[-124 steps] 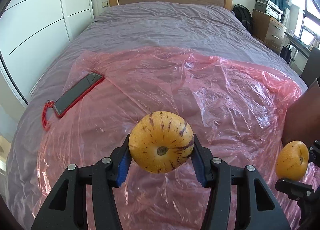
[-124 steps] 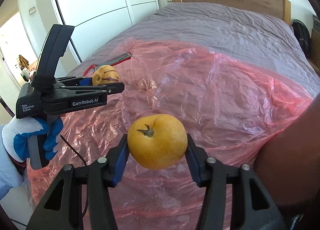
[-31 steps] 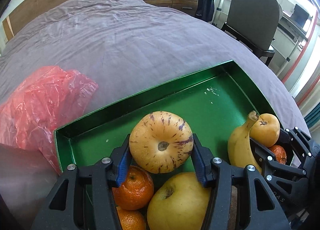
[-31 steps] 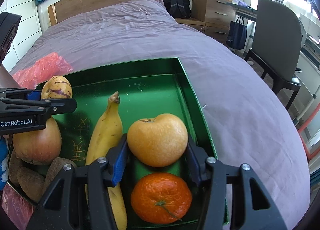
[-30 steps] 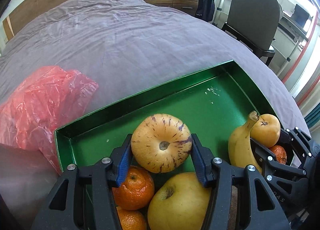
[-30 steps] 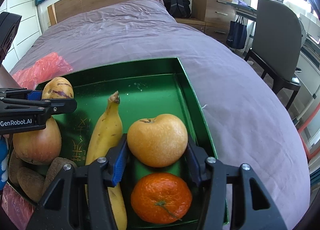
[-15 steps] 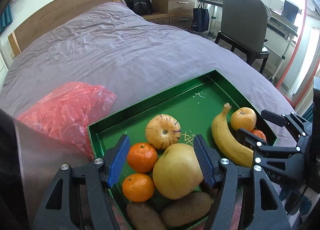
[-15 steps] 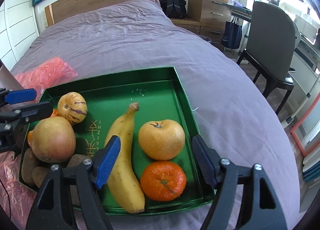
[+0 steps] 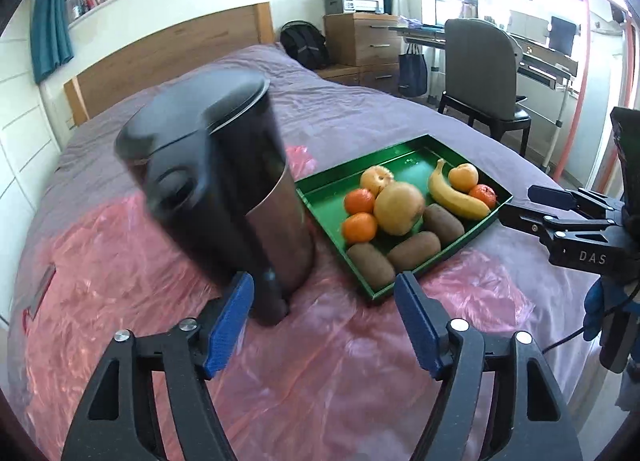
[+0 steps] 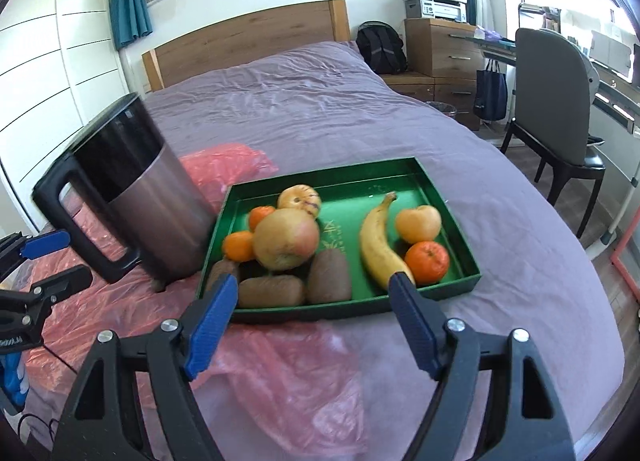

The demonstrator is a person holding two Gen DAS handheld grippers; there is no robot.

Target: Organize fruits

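A green tray (image 10: 360,185) on the bed holds the fruit: a striped yellow melon (image 10: 300,200), a big apple (image 10: 286,239), a banana (image 10: 378,239), a yellow pear (image 10: 418,224), oranges (image 10: 427,261) and brown kiwis (image 10: 269,291). The tray also shows in the left wrist view (image 9: 404,157), with the melon (image 9: 376,179) and pear (image 9: 463,177). My left gripper (image 9: 324,321) is open and empty, back from the tray over the pink plastic. My right gripper (image 10: 312,317) is open and empty, just in front of the tray's near edge.
A tall steel and black kettle (image 9: 224,189) stands on the pink plastic sheet (image 9: 120,261) left of the tray, and shows in the right wrist view (image 10: 136,197). A purple bedspread (image 10: 320,101) covers the bed. A chair (image 10: 556,101) and desk stand to the right.
Both grippers have let go of their fruit, the melon and the pear, in the tray and pulled back and up. The kettle has come into view.
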